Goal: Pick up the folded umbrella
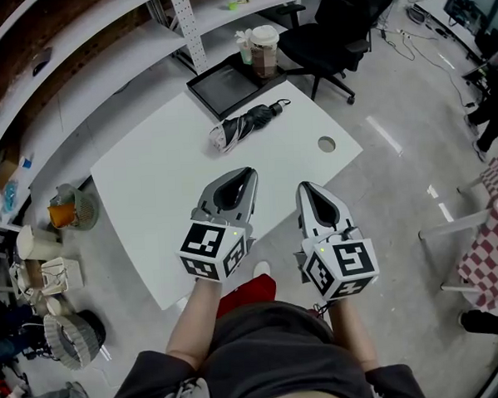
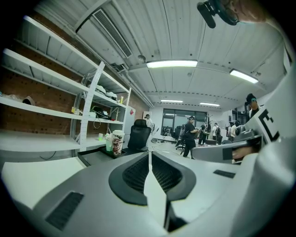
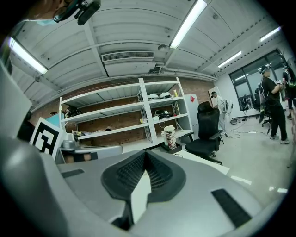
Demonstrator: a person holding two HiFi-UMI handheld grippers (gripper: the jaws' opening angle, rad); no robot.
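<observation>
Left tool point(image 1: 246, 177), jaws pressed together and empty, hovers over the near part of the white tabletop point(image 1: 157, 190). Right tool point(image 1: 307, 189), just beside it, is likewise closed on nothing. The folded umbrella point(image 1: 247, 124) lies untouched toward the tabletop's far side, so the pickup seems not yet begun.

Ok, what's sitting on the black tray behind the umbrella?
A lidded paper cup and a smaller green container stand at the tray's far corner; the rest looks bare. Anything right behind them is covered.
</observation>
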